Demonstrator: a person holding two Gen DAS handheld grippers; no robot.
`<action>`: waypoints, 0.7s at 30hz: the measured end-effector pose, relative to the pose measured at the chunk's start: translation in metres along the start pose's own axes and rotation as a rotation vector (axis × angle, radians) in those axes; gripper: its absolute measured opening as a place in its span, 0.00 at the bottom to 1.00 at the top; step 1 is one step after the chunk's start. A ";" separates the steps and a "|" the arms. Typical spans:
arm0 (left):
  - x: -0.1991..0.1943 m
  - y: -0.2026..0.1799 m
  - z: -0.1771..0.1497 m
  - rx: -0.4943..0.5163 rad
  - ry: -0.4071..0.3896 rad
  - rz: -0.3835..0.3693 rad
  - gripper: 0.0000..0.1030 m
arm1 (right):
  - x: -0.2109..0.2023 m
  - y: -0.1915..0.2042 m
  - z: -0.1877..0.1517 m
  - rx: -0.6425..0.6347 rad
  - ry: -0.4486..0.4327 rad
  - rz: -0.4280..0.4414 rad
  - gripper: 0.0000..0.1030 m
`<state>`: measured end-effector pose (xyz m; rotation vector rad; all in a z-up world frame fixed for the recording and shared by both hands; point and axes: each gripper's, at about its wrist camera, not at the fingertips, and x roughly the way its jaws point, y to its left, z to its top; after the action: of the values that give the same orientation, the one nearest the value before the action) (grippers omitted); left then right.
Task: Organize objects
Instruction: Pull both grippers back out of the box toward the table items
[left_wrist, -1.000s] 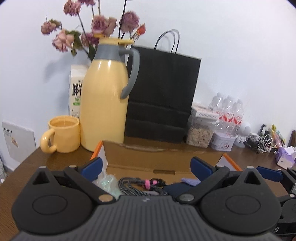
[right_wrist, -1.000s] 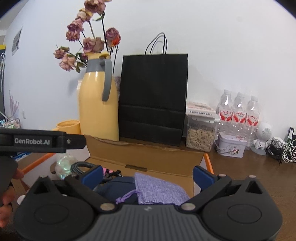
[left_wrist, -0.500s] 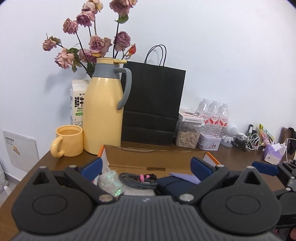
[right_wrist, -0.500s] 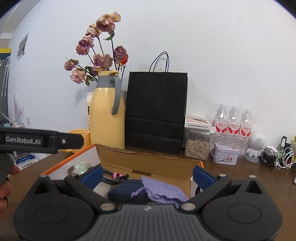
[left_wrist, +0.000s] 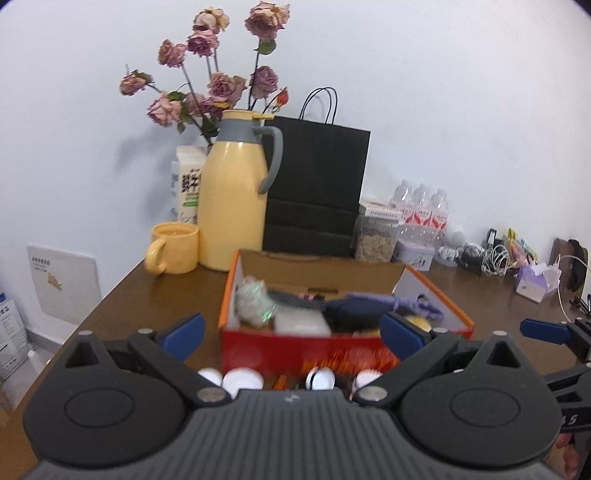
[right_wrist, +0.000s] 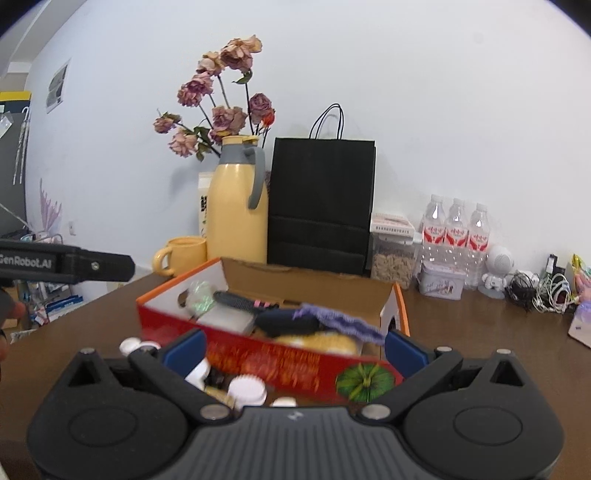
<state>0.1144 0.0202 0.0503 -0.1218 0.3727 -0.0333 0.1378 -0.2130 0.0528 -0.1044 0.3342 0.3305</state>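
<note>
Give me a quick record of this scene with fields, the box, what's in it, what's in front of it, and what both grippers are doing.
box: red and orange cardboard box, open, on the brown table
contents: purple pouch, dark pouch, black cable, shiny wrapped item
in front of box: white-capped small containers
behind box: yellow jug, yellow mug, black paper bag
left gripper: jaws open, holding nothing
right gripper: jaws open, holding nothing
</note>
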 end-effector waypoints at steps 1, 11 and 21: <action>-0.007 0.003 -0.005 -0.004 0.005 0.005 1.00 | -0.006 0.002 -0.004 0.001 0.005 0.004 1.00; -0.045 0.021 -0.054 -0.005 0.096 0.044 1.00 | -0.049 0.018 -0.042 0.034 0.057 0.027 1.00; -0.060 0.032 -0.077 -0.029 0.133 0.049 1.00 | -0.067 0.029 -0.079 0.058 0.131 0.030 1.00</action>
<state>0.0313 0.0467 -0.0030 -0.1395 0.5086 0.0130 0.0446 -0.2179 -0.0003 -0.0647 0.4752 0.3437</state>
